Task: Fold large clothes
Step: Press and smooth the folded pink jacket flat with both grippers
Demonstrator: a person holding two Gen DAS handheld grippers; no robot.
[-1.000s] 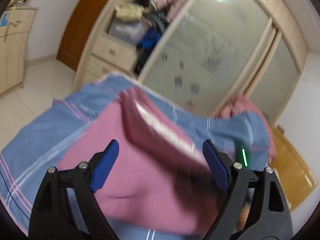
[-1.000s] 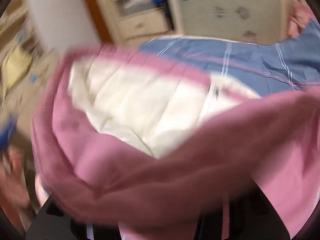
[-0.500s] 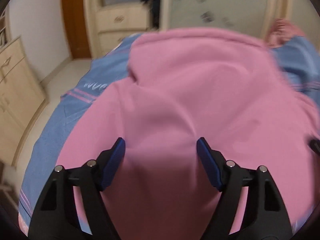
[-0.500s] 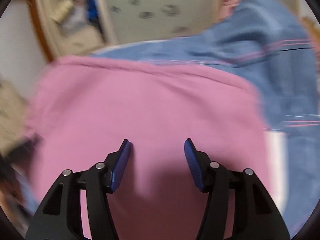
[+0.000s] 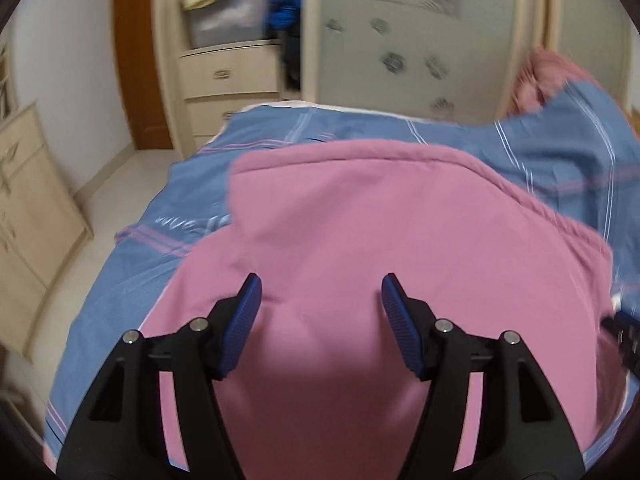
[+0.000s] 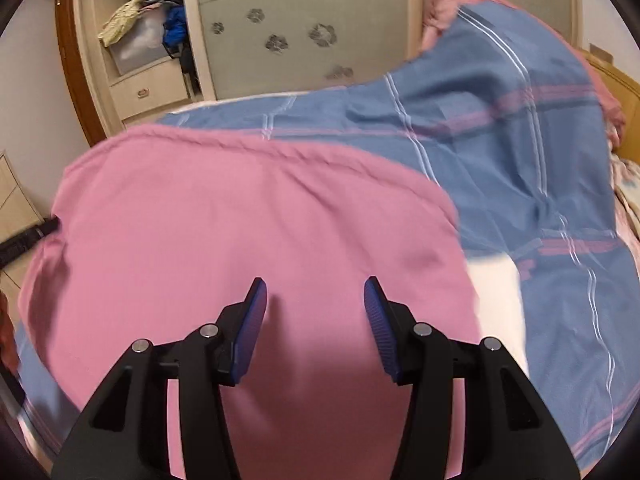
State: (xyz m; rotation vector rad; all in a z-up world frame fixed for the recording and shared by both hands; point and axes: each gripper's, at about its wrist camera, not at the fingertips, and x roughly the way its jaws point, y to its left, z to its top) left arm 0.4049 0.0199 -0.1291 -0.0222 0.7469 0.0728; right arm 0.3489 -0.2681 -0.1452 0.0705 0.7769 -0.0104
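Note:
A large pink garment lies folded over on a bed with a blue striped cover. It also shows in the right wrist view. My left gripper is open and empty, hovering just above the pink cloth near its front part. My right gripper is open and empty, also just above the cloth. A bit of the right gripper shows at the left wrist view's right edge. A bit of the left gripper shows at the right wrist view's left edge.
A wardrobe with frosted sliding doors and drawers stands behind the bed, its open part stuffed with clothes. A beige cabinet stands on the left by the tiled floor. Bunched bedding rises at the right, a wooden headboard beyond it.
The pink garment was swung up and over, its white lining showing, and now lies flat with the pink side up. Both grippers have let go and drawn back a little.

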